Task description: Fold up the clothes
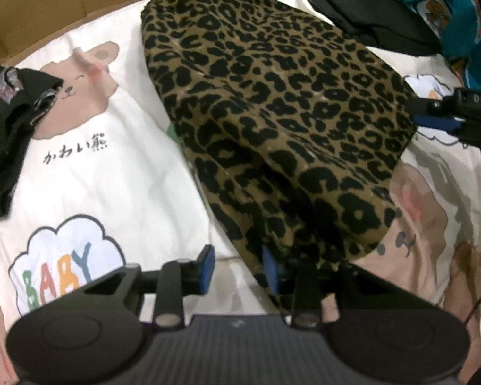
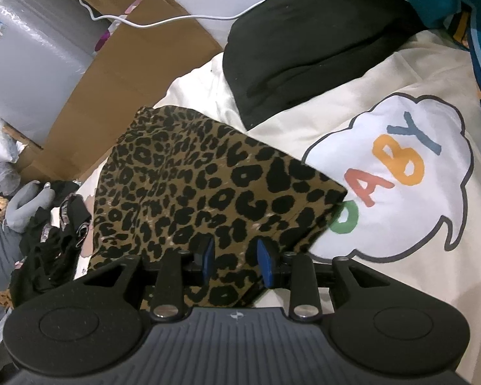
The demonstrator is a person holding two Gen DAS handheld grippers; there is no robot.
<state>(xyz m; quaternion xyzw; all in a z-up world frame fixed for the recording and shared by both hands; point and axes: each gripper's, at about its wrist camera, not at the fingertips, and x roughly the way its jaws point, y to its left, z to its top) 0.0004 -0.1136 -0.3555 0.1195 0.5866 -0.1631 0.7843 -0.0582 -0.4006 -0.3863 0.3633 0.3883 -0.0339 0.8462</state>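
A leopard-print garment is lying folded on a cartoon-printed bedsheet, stretching between the person's two hand-held tools. The left tongs are hanging released at the garment's near corner – one blue pad over bare sheet, the other at the cloth's edge, nothing pinched between them. The right tongs are hovering parted over the garment's far end, the print showing through the gap, no fold caught.

The cloth is looking soft, light and limp – likely to sag and slide out of shape if lifted by a single layer. A firmer hold would probably come from pinching through all the layers at a corner or along the folded edge, both ends raised together.

A black garment is sitting folded just beyond, a crumpled dark piece off to the side, and teal clothing is piling at the sheet's edge. Flattened cardboard is lying past the sheet.
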